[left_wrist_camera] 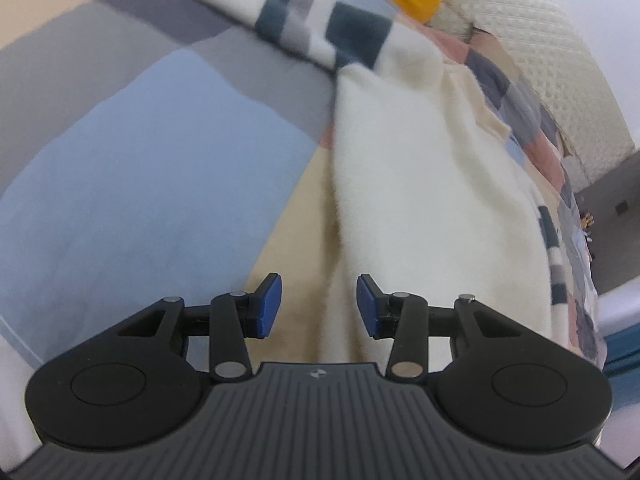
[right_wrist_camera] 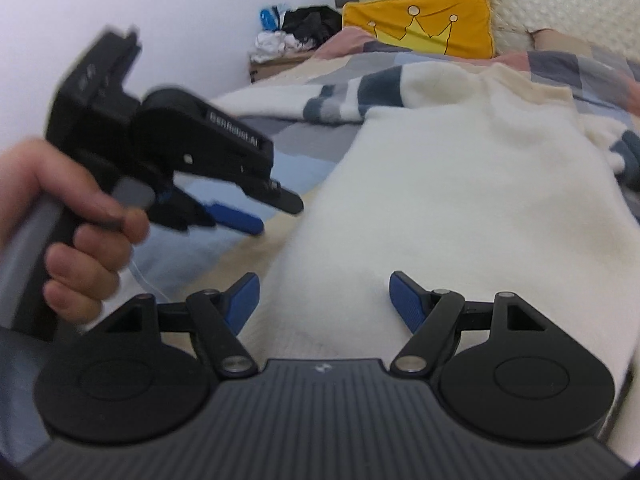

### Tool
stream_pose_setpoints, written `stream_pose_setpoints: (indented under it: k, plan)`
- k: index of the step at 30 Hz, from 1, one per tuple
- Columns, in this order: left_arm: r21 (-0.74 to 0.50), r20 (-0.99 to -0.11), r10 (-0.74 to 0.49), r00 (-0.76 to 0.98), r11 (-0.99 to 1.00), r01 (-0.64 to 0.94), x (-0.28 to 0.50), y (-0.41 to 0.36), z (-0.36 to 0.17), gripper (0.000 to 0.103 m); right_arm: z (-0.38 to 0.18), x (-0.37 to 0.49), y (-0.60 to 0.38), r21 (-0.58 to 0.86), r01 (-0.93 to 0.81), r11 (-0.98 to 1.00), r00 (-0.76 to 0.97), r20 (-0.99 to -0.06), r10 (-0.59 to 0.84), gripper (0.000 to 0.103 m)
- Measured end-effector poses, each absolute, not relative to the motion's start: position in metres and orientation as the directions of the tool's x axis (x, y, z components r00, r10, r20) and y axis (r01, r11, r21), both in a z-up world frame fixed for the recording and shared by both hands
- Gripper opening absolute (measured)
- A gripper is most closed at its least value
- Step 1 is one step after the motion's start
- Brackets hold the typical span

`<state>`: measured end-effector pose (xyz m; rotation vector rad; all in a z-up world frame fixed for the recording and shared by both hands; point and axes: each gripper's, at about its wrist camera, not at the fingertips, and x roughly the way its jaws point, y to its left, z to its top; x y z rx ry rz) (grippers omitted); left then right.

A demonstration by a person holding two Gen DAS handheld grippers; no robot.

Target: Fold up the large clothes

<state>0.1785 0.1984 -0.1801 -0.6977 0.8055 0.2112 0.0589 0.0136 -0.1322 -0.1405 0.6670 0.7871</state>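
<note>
A large cream fuzzy sweater (left_wrist_camera: 420, 184) with navy and grey checked sleeves lies spread on the bed; it also shows in the right wrist view (right_wrist_camera: 460, 200). My left gripper (left_wrist_camera: 319, 306) is open and empty, hovering over the sweater's left edge near its bottom. It also appears from the side in the right wrist view (right_wrist_camera: 276, 212), held by a hand. My right gripper (right_wrist_camera: 324, 304) is open and empty, just above the sweater's lower part. A checked sleeve (right_wrist_camera: 360, 96) stretches out to the left.
The bed has a patchwork cover (left_wrist_camera: 120, 152) of blue, grey, pink and beige. A yellow crown pillow (right_wrist_camera: 424, 28) and a cream headboard (right_wrist_camera: 560, 4) stand at the far end. A bedside box (right_wrist_camera: 276, 64) with piled items stands by the wall.
</note>
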Motion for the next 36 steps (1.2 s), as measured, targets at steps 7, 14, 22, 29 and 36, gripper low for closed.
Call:
stream_pose_setpoints:
  k: [7, 14, 22, 29, 36]
  plan:
    - [-0.530, -0.685, -0.100, 0.721, 0.748, -0.399, 0.174, 0.202, -0.181, 0.048, -0.130, 0.059, 0.003, 0.065, -0.639, 0.767, 0.582, -0.611, 0.537, 0.015]
    - [-0.587, -0.653, -0.175, 0.737, 0.733, -0.345, 0.176, 0.196, -0.184, 0.048, -0.121, 0.086, -0.042, 0.364, -0.471, 0.803, 0.588, -0.549, 0.594, 0.011]
    - [-0.677, -0.598, -0.304, 0.742, 0.687, -0.264, 0.184, 0.183, -0.193, 0.048, -0.122, 0.105, -0.082, 0.539, -0.277, 0.796, 0.641, -0.513, 0.571, 0.010]
    - [-0.722, -0.572, -0.385, 0.725, 0.655, -0.222, 0.192, 0.172, -0.204, 0.048, -0.114, 0.110, -0.106, 0.533, -0.185, 0.826, 0.727, -0.492, 0.480, 0.010]
    - [-0.738, -0.596, -0.409, 0.691, 0.619, -0.270, 0.204, 0.166, -0.222, 0.050, -0.123, 0.116, -0.102, 0.517, -0.162, 0.841, 0.710, -0.531, 0.463, 0.010]
